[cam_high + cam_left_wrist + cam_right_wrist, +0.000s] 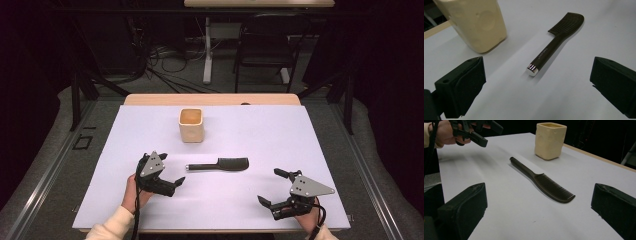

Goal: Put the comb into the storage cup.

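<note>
A black comb [220,164] lies flat in the middle of the white table cover [250,135], handle to the left and teeth end to the right. A cream square cup [191,125] stands upright behind it. My left gripper [171,169] sits left of the comb's handle end, open and empty. In the left gripper view the comb [556,42] lies ahead between the jaws, its metal cap nearest, with the cup [477,22] at upper left. My right gripper [270,186] is open and empty at the front right. The right gripper view has the comb [544,181] ahead and the cup [550,140] beyond it.
The table's wooden far edge [210,99] lies behind the cup. A black chair [265,45] and floor cables [165,65] are beyond the table. The person's left hand with its gripper [474,132] appears at the upper left of the right gripper view.
</note>
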The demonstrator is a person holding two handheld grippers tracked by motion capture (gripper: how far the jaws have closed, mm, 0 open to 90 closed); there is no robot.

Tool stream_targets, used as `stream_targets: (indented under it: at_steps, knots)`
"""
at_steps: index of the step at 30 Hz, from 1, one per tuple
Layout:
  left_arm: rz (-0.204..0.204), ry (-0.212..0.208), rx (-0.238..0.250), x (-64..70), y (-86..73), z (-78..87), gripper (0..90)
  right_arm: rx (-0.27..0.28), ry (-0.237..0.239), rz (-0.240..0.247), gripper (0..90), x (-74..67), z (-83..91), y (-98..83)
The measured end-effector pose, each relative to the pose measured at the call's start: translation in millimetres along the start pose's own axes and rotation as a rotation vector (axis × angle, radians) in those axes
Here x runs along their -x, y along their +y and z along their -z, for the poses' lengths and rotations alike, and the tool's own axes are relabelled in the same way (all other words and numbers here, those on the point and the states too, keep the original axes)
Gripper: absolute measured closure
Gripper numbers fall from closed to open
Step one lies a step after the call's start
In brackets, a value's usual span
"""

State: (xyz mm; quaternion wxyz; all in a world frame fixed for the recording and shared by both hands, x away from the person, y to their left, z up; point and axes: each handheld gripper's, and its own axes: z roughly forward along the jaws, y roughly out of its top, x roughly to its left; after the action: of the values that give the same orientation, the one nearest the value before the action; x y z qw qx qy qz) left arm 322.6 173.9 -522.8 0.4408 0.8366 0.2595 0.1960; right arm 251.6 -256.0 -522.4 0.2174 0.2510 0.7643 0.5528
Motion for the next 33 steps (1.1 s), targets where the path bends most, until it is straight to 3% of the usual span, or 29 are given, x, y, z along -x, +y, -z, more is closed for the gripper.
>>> stream_targets:
  at_steps: [15, 19, 33]
  knots:
    - [-0.045, -0.060, -0.089, 0.9, 15.4, -25.1, 0.0, -0.010, 0.001, -0.003, 0.0, 0.2, -1.0, -1.1]
    - [-0.038, -0.105, -0.103, -0.5, 19.4, -29.9, 0.0, -0.004, 0.003, 0.000, 0.0, -0.2, -1.2, -1.0]
    - [-0.050, -0.142, -0.150, -3.2, 37.5, -50.1, 0.0, -0.014, 0.005, 0.000, 0.0, -0.1, -1.6, -1.3]
